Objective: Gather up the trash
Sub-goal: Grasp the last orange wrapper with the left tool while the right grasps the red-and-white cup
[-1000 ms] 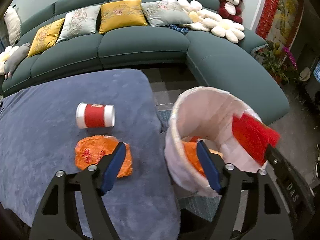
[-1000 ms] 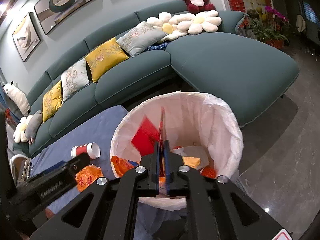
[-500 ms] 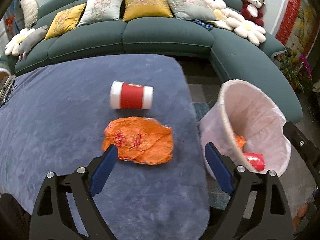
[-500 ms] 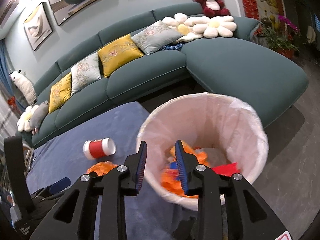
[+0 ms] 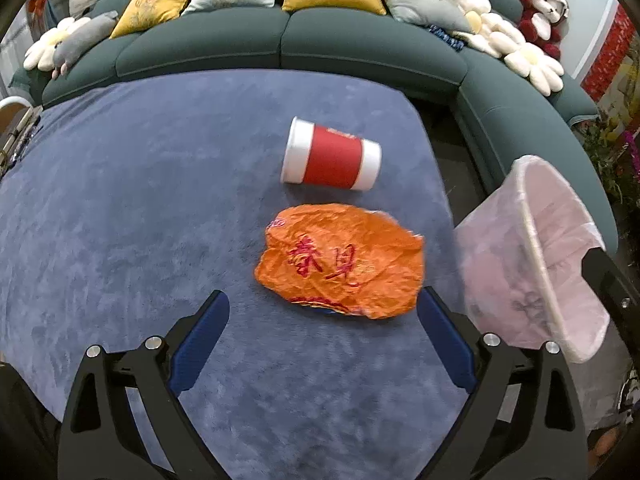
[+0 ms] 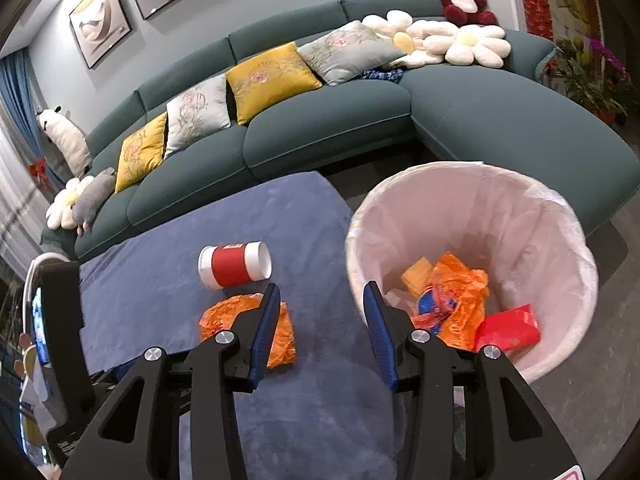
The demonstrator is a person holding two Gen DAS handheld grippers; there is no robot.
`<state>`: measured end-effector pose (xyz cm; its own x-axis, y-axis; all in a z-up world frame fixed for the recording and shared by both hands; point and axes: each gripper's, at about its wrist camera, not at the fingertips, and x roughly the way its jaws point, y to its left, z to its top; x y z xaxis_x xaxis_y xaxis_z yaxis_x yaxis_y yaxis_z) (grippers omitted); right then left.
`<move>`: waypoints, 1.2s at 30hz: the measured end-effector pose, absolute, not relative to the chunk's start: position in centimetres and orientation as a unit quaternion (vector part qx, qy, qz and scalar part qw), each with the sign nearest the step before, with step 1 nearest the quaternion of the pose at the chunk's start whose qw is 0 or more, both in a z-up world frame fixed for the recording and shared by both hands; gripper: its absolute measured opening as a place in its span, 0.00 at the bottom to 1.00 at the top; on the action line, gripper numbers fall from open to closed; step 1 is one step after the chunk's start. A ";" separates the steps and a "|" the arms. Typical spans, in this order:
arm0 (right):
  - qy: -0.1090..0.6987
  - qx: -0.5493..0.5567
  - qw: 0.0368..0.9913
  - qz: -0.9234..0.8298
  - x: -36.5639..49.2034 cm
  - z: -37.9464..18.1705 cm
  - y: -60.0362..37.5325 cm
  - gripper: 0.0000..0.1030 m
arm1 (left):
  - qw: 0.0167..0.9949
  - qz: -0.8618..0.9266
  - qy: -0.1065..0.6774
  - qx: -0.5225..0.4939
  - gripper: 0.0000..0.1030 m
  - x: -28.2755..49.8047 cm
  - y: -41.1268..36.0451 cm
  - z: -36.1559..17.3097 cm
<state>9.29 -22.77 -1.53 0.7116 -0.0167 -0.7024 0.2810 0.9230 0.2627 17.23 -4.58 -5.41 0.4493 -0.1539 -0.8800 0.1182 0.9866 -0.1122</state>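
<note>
Left wrist view: the left gripper [image 5: 322,314] hangs low over the blue-covered desk [image 5: 120,220] with its jaws wide and empty. The orange wrapper [image 5: 340,266] lies flat just ahead of them, a little right of centre between the two blue pads, its near edge almost level with the fingertips. Its long axis runs crosswise, roughly from one pad to the other, so the opening barely spans it. Beyond the wrapper, close but apart from it, the red cup [image 5: 330,160] lies on its side, also crosswise, open mouth to the left. The bin [image 5: 532,256], lined with a white bag, stands off the desk's right edge.

Right wrist view: the right gripper [image 6: 318,330] also has its jaws apart with nothing between them; it sits over the desk's edge beside the bin [image 6: 472,184]. Inside the bin lie orange wrappers, a yellow piece and a red packet [image 6: 508,328]. The wrapper [image 6: 224,314] shows partly behind the left pad, the cup [image 6: 234,266] further off.

The left gripper looks nearer and already lined up, so the wrapper is probably the next pick: a short drop forward. Closing along the long axis would likely crumple the foil inward, which should still give a hold.
</note>
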 end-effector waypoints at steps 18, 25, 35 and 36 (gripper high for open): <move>0.419 0.157 0.893 -0.050 16.5 -5.3 -19.2 0.41 | 0.812 -0.099 0.575 -0.019 0.68 22.9 -3.4 -11.1; 0.433 0.155 0.887 -0.043 18.5 -6.6 -18.2 0.41 | 0.805 -0.124 0.581 -0.012 0.32 22.9 -3.8 -11.5; 0.441 0.148 0.884 -0.035 19.8 -7.1 -16.6 0.49 | 0.825 -0.099 0.554 -0.047 0.18 22.0 1.0 -8.3; 0.441 0.148 0.884 -0.034 20.0 -7.1 -16.4 0.50 | 0.827 -0.092 0.553 -0.052 0.18 21.9 1.8 -8.1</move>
<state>19.97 -16.45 -7.15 0.6081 0.0717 -0.7906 0.1902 0.9537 0.2328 21.93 1.80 -8.08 0.3726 -0.2089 -0.9042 0.0939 0.9778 -0.1873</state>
